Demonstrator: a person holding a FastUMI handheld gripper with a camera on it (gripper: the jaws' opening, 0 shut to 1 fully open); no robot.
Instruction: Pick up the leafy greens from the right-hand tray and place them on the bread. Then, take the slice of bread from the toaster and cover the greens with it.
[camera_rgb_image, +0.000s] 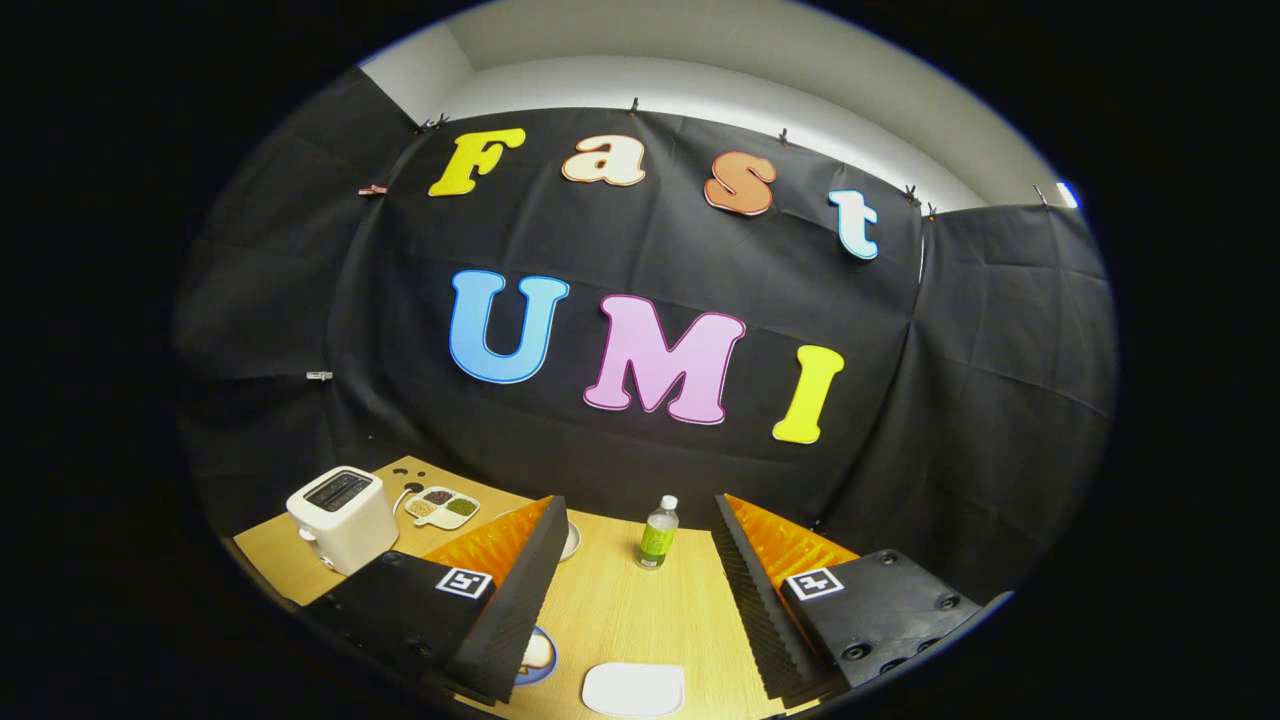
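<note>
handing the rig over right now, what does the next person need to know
Claw: open, holding nothing, raised above the table.
Toaster: ahead to the left of the fingers; its bread cannot be made out.
Compartment dish: just behind the toaster.
Blue-rimmed plate: partly hidden by the left finger, something pale on it, perhaps the bread.
White tray: between the fingers; no greens can be made out on it.
Bottle: beyond the fingers.
Done: nothing evident. Left: both steps.

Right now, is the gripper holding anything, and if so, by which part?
Nothing is held. The gripper has its jaws wide open over the wooden table, with only bare tabletop and a distant bottle between them.
</note>
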